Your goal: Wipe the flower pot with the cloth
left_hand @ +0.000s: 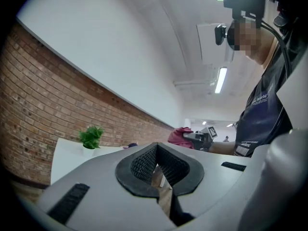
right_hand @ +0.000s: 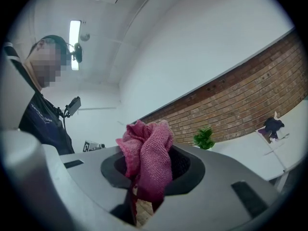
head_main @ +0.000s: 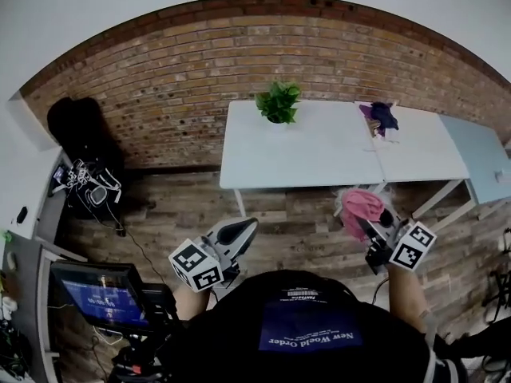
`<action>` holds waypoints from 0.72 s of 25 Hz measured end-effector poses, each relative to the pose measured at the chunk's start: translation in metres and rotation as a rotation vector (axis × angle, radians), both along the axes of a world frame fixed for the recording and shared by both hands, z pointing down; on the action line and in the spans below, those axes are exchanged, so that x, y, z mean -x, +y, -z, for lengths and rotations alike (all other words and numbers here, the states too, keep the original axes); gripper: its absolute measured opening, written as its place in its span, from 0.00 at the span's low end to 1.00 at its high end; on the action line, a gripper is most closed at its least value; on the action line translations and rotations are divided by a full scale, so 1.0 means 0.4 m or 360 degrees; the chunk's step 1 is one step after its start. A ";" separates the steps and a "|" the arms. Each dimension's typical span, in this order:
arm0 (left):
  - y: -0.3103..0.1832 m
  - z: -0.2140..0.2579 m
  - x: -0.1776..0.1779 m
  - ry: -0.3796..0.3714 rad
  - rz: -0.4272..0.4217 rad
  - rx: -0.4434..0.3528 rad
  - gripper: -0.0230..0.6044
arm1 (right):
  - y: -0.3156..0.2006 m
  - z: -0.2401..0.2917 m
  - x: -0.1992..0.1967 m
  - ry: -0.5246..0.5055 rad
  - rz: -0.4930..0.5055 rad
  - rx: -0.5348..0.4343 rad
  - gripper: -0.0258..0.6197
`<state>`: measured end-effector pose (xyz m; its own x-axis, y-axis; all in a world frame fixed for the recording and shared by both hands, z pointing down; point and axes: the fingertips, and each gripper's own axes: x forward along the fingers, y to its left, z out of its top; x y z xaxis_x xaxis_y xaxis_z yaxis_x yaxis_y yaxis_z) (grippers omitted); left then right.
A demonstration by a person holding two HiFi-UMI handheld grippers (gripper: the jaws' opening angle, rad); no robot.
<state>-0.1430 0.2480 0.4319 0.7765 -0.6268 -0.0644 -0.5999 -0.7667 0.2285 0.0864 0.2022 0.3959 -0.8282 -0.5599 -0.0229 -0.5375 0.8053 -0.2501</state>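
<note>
**Approach phase; the pot is not yet reached.** The right gripper [head_main: 366, 223] is clamped on a pink cloth [right_hand: 147, 158], which bunches above the jaws and hangs a little below them. The left gripper [head_main: 238, 231] has its jaws drawn together on nothing. Both are held near the person's body, well apart from the white table [head_main: 319, 162]. The flower pot [head_main: 279, 121] is small and white and carries a leafy green plant [head_main: 279, 100]. It stands upright near the table's far edge, close to the brick wall [head_main: 184, 78].

**Step in hand, as judged.**
- The cloth has to be carried over the open floor to the pot.
- A broad fold of cloth, not the jaw tips, should meet the pot's wall.
- The pot looks light and top-heavy under its foliage, so the left gripper would do well to steady the far side while the right wipes around.
- The leaves overhang the rim and may snag the cloth — a low approach from the side seems safer.

**Surroundings.**
- 1 heap of dark and purple fabric [head_main: 382, 116] lies beside the seam with a 2nd table [head_main: 431, 154] on the right, well apart from the pot.
- A monitor [head_main: 100, 300] and a black bag [head_main: 76, 126] sit at the left, off the likely path.
- Nothing on the table lies between its near edge and the pot.
</note>
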 end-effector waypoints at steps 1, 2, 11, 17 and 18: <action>-0.024 0.006 0.031 -0.0004 -0.0011 -0.0004 0.04 | -0.022 0.008 0.028 0.0003 -0.0015 0.0003 0.20; -0.047 0.008 0.060 -0.0007 -0.0024 -0.0002 0.04 | -0.043 0.014 0.055 0.0007 -0.0029 0.0010 0.20; -0.228 -0.039 0.207 0.0055 -0.0018 0.0108 0.04 | -0.211 -0.009 0.203 0.0096 -0.0030 0.0108 0.20; -0.361 -0.086 0.204 0.0023 0.0071 0.0169 0.04 | -0.387 -0.054 0.206 0.0052 0.0055 0.0134 0.20; -0.388 -0.089 0.185 0.0005 0.0085 0.0163 0.04 | -0.423 -0.061 0.193 0.0042 0.0079 0.0134 0.20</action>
